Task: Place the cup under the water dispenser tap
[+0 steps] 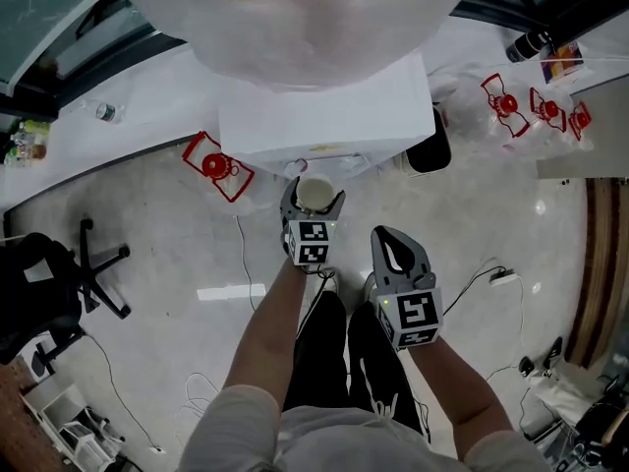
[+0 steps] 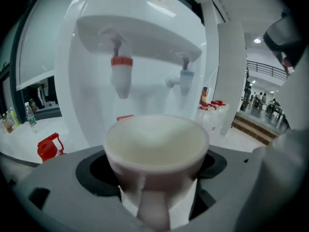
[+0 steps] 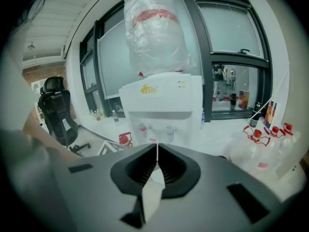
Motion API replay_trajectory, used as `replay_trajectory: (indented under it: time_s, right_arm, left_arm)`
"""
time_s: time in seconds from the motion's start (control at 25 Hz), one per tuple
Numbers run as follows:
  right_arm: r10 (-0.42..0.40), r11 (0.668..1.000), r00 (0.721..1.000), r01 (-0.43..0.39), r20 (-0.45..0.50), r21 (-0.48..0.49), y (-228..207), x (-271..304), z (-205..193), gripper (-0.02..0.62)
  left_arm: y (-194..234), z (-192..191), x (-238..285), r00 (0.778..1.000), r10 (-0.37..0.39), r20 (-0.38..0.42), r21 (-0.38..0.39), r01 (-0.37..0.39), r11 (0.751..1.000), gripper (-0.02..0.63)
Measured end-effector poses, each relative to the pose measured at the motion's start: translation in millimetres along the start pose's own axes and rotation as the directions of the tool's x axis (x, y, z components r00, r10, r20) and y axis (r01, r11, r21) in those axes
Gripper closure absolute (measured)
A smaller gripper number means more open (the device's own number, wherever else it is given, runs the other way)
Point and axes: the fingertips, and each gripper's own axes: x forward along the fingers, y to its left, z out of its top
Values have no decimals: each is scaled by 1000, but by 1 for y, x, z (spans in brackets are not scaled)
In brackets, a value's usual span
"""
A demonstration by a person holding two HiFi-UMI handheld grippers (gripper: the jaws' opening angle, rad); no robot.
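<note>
A white paper cup (image 2: 155,146) sits upright between the jaws of my left gripper (image 2: 155,178), which is shut on it. In the head view the cup (image 1: 314,194) and left gripper (image 1: 313,207) are just in front of the white water dispenser (image 1: 324,116). The left gripper view shows a red tap (image 2: 121,74) up and left of the cup and a blue tap (image 2: 186,79) to the right; the cup is lower and short of both. My right gripper (image 1: 398,256) hangs back, shut and empty (image 3: 157,166), facing the dispenser (image 3: 161,105).
A big plastic-wrapped water bottle (image 1: 295,18) tops the dispenser. Empty jugs with red handles lie on the floor at the left (image 1: 216,165) and right (image 1: 536,106). A black bin (image 1: 429,150) stands by the dispenser's right side. An office chair (image 1: 59,283) is at the left.
</note>
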Motion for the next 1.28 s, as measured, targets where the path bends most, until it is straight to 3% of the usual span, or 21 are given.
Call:
replay_trajectory:
  time_s: [0.32,0.8,1.08,1.28]
  right_arm:
    - [1,1000,1000,-1,-20,23,-15,27,-19,566]
    - [-19,999,999,20,-34,27,-30,31,-35,566]
    - [4,999,999,-2,-55,34,-25,24,-46,566]
    - [-2,999,997,6,-72,49,-24,15,-59,566]
  left_arm:
    - [33,-20,52,995,83,-51,-59,-86,995,144]
    - [47,-23,64,990,129,61,-77,-124,989,144]
    - [45,-29,68,994,92,51,-29,-90,995,144]
    - [49,-34,65,989,129,69,-49,-125,991,132]
